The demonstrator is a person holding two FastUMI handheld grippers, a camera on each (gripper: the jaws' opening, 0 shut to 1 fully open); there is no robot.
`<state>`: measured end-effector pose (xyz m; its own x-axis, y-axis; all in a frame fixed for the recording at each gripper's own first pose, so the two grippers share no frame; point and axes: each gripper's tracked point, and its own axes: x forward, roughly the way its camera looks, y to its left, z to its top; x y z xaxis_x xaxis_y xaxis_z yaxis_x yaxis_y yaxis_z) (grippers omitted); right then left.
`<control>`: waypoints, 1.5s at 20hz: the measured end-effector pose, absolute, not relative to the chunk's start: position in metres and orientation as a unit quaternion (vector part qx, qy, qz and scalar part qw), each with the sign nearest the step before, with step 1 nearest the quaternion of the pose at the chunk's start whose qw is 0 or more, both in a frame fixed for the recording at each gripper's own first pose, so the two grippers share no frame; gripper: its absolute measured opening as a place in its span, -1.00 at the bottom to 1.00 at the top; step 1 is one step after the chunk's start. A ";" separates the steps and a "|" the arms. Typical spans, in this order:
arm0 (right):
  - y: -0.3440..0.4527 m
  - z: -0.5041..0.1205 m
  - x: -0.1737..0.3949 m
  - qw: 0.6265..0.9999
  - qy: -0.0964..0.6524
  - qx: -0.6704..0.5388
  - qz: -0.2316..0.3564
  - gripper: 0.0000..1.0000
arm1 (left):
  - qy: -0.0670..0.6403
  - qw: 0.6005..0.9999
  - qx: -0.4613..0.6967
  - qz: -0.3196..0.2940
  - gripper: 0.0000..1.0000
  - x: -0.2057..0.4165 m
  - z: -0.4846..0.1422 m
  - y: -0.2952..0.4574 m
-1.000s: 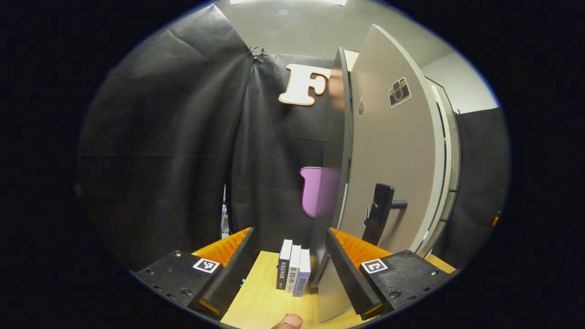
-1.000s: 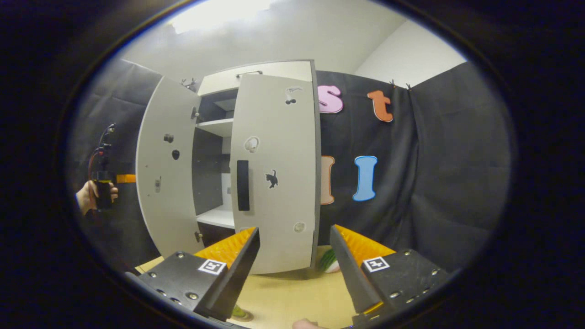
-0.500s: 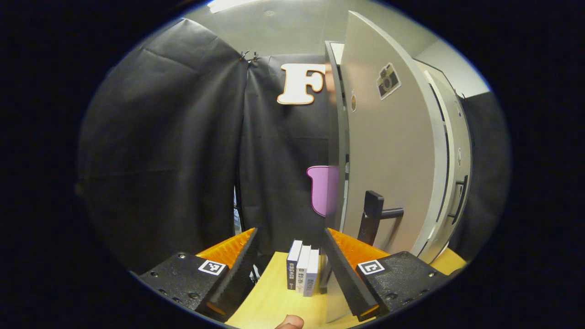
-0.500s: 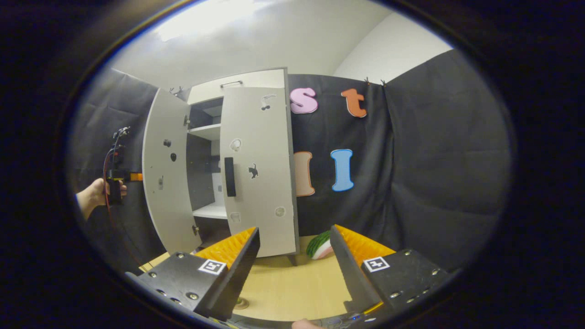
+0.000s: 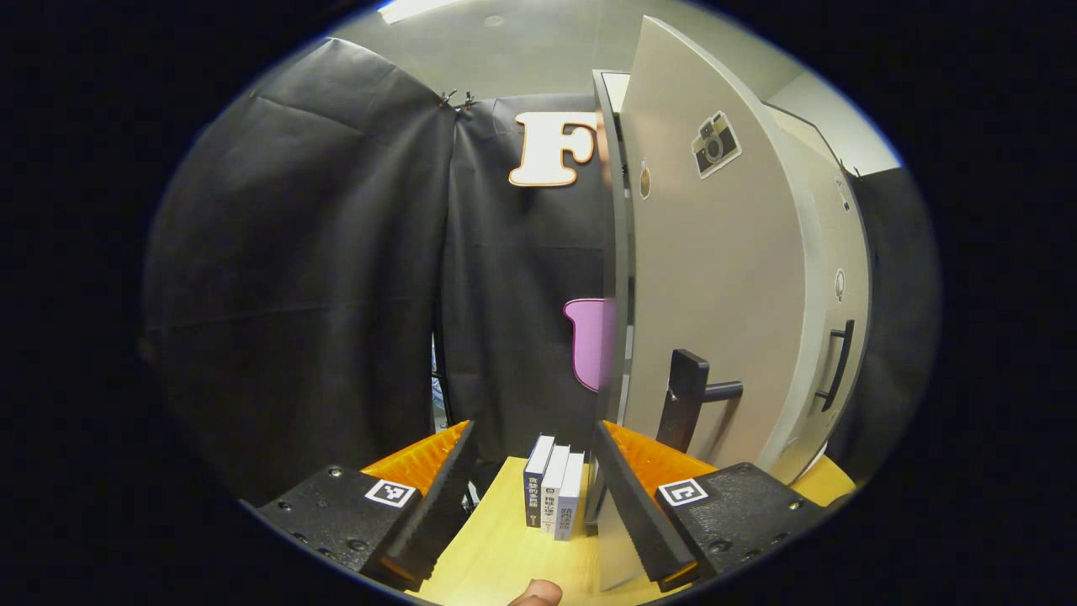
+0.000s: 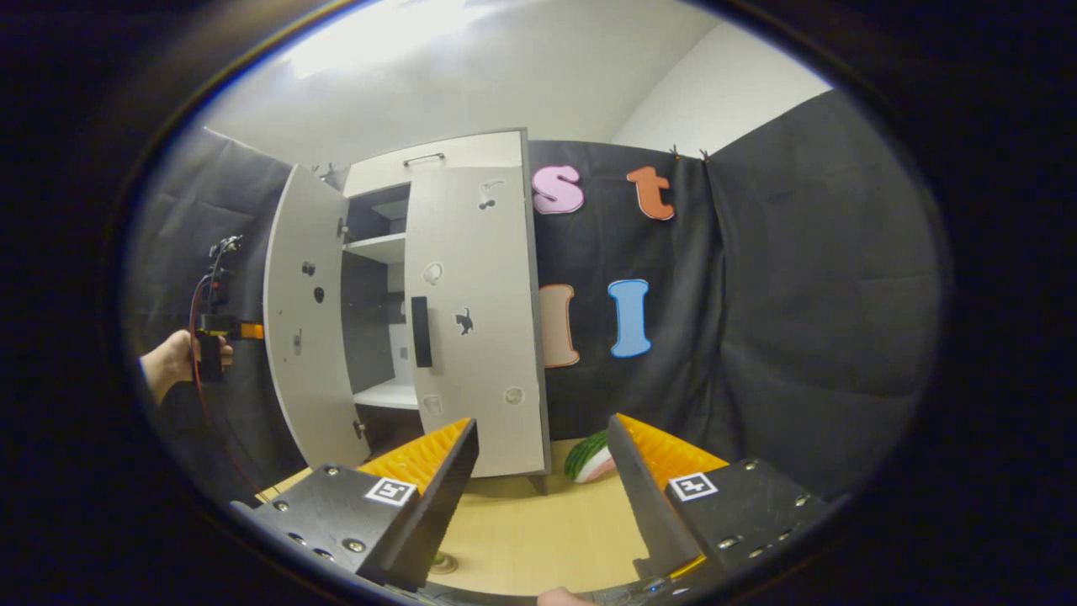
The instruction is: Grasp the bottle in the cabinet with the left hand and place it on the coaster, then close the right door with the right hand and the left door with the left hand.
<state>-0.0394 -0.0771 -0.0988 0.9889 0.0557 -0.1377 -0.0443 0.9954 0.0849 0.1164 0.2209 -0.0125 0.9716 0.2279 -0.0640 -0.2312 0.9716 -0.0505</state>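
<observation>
Right door (image 6: 475,320) of the tall pale-grey two-door cabinet (image 6: 437,164) looks closed or nearly so in the right gripper view; the left door (image 5: 715,295) stands open, edge-on in the left gripper view, with a black bar handle (image 5: 686,396) low on it. Left hand-held gripper (image 5: 534,471): fingers apart, nothing clamped, positioned just beside the door's outer edge. Right hand-held gripper (image 6: 543,467): fingers apart, empty, well back from the cabinet over the light wooden counter (image 6: 538,539). Risks, as judged: if the left door is pushed from the edge, the finger could slip past it and get pinched, or the door could swing too hard and bounce off the frame; the handle could be snagged by the inner finger. Three upright books (image 5: 555,497) stand close to the door's foot and could be knocked if the gripper is carried low. Cabinet contents: a white shelf (image 6: 391,391) is seen through the gap, apparently bare; deeper parts cannot be made out. Bottle position cannot be confirmed; a small round object at the counter's near edge (image 6: 442,562) is possibly the coaster, mostly hidden. A watermelon-slice toy (image 6: 589,457) lies by the cabinet's right foot.
</observation>
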 end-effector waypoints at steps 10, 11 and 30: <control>-0.042 -0.101 -0.010 0.995 0.079 0.026 0.053 0.82 | 0.028 0.995 -0.037 0.087 0.80 0.122 -0.010 0.192; -0.040 -0.099 -0.006 0.995 0.077 0.024 0.053 0.82 | 0.027 0.995 -0.041 0.086 0.80 0.122 -0.010 0.192; 0.032 -0.093 0.025 0.990 0.072 0.044 0.115 0.87 | 0.057 0.998 -0.033 0.010 0.88 0.163 -0.020 0.101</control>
